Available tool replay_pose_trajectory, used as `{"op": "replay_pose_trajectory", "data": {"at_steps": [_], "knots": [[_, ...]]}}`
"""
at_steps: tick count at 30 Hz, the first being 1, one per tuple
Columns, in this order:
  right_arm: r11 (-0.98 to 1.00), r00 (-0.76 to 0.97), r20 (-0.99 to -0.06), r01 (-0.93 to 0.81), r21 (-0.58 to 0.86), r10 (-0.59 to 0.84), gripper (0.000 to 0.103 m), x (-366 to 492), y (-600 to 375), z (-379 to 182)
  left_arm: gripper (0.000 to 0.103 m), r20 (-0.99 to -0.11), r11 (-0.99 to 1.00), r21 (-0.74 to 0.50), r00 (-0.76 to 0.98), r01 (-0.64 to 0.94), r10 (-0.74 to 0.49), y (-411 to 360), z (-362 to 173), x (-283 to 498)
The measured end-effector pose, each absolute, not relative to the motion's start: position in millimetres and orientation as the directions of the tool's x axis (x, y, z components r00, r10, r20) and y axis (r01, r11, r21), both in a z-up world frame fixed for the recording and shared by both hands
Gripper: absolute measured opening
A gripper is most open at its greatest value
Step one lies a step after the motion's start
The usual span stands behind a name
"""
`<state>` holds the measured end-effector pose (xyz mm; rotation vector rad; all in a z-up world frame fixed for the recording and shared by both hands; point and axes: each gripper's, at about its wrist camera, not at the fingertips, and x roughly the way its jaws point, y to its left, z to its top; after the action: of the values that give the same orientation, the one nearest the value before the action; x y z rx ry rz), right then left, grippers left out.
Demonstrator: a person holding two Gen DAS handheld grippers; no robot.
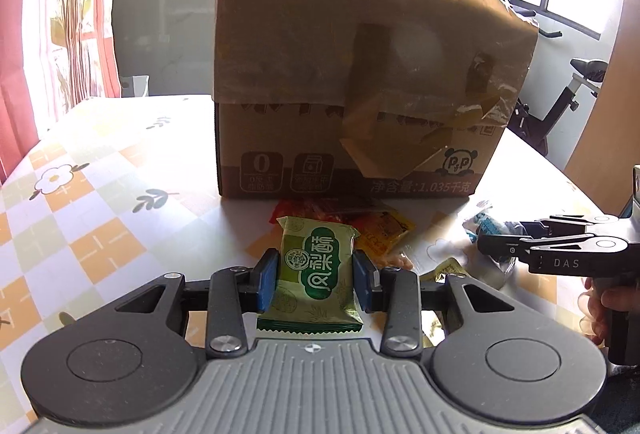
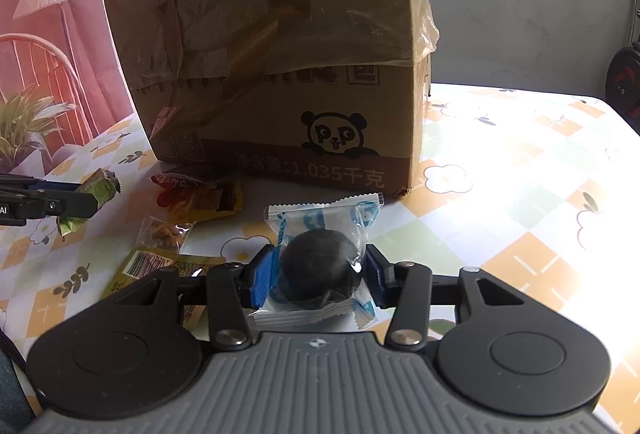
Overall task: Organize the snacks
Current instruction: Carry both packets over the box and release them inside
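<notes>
Checked tablecloth table (image 2: 520,170) bears cardboard box (image 2: 280,74), snack packets (image 2: 196,198).

Black gripper (image 1: 315,274) — blue pads (image 1: 267,280)

Right gripper (image 2: 320,276) at lower centre, blue pads clamped on clear blue-printed packet (image 2: 320,234) holding dark round snack. Cardboard box (image 2: 280,74) with panda logo fills upper centre, on floral checked tablecloth (image 2: 520,194). Left gripper (image 2: 90,199) at left edge, gripping green packet (image 2: 100,188). Red-yellow packets (image 2: 200,196), nut packet (image 2: 166,232), yellow packet (image 2: 160,266) lie left of centre.
</notes>
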<state>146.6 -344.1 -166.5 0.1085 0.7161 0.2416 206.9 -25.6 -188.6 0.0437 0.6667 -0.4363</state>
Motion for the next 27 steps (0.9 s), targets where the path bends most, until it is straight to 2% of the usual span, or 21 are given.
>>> {"op": "replay_pose_trajectory", "data": {"at_steps": [6, 12, 19, 23, 27], "knots": [[0.961, 0.753, -0.598, -0.187, 0.203, 0.273, 0.048, 143, -345, -142, 0.041, -0.554, 0.912, -0.115, 0.737, 0.394, -0.388, -12, -160, 210], [0.942, 0.797, -0.502, -0.274, 0.195, 0.336, 0.048, 138, -340, -86, 0.041, -0.49, 0.904, -0.116, 0.768, 0.412, -0.413, -10, -122, 219], [0.917, 0.842, -0.366, -0.377, 0.128, 0.397, 0.048, 152, -337, 4, 0.041, -0.335, 0.88, -0.112, 0.817, 0.461, -0.47, -29, -50, 239], [0.915, 0.851, -0.348, -0.401, 0.05, 0.393, 0.048, 187, -333, 38, 0.041, -0.275, 0.871, -0.142, 0.826, 0.471, -0.492, -56, -18, 265], [0.936, 0.872, -0.356, -0.351, 0.028, 0.337, 0.048, 238, -338, 46, 0.041, -0.275, 0.868, -0.15, 0.823, 0.473, -0.496, -90, -4, 299]]}}
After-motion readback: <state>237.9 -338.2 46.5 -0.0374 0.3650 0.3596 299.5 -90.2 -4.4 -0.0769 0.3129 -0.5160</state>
